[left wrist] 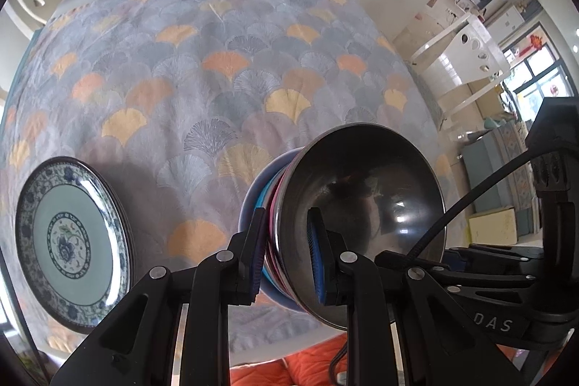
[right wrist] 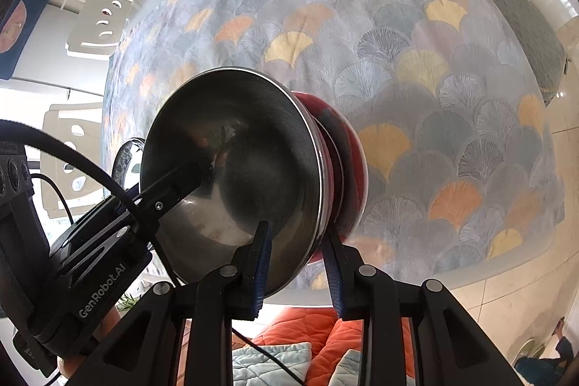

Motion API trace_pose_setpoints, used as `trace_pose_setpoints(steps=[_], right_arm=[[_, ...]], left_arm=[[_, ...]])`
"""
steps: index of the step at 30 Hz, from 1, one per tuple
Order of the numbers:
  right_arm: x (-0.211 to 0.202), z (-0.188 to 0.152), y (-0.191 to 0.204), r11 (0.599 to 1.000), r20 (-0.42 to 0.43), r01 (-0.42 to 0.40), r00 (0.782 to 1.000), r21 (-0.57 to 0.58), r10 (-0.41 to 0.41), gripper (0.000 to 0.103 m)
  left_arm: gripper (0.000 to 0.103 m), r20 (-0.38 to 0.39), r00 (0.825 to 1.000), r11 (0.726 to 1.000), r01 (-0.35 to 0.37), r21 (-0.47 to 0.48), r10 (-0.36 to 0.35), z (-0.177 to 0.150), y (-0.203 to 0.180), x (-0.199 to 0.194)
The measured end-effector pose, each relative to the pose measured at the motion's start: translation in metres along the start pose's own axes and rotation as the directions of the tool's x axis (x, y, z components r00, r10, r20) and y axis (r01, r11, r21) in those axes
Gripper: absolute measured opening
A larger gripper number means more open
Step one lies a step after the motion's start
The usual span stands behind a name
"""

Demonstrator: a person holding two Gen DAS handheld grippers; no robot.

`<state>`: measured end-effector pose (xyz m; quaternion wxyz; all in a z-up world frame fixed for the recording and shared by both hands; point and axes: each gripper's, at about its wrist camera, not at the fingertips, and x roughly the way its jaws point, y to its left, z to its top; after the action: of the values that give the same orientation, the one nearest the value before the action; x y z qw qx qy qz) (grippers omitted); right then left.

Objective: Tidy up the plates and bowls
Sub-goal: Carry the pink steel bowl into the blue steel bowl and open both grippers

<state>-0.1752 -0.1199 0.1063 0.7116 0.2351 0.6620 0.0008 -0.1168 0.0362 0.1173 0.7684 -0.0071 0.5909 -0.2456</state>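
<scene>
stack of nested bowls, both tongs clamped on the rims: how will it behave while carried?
Probably rigid: the stack of bowls has a steel bowl on top. That polished metal looks slick, so the left tongs and right tongs, gripping only the rims, may slip. The nested layers seem loose and could shift or clatter if tilted.

**Bright daylight, strong fisheye bend, sharp foreground**

Both views are well lit by soft daylight. In the left wrist view a window [left wrist: 542,75] at the right edge is nearly blown out. The steel bowl [left wrist: 376,205] carries small white glints and dark reflections; its inside in the right wrist view shows a pale glare patch low down. A soft shadow falls on the tablecloth [left wrist: 202,78] beside the patterned plate [left wrist: 68,241]. Straight lines bow hard toward the black circular borders. Edge detail is smeared; the centre stays crisp.
</scene>
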Motion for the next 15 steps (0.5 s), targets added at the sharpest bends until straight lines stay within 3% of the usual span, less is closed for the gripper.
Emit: trace_pose_setpoints(steps=[8, 15], right_arm=[[-0.007, 0.0, -0.004, 1.0, 0.02, 0.004, 1.0, 0.002, -0.004, 0.03], [-0.016, -0.006, -0.012, 1.0, 0.033, -0.019, 0.999, 0.005, 0.019, 0.03]], left_arm=[[0.022, 0.016, 0.999, 0.999, -0.034, 0.025, 0.034, -0.002, 0.003, -0.006], [0.022, -0.005, 1.0, 1.0, 0.001, -0.015, -0.001, -0.006, 0.011, -0.003]])
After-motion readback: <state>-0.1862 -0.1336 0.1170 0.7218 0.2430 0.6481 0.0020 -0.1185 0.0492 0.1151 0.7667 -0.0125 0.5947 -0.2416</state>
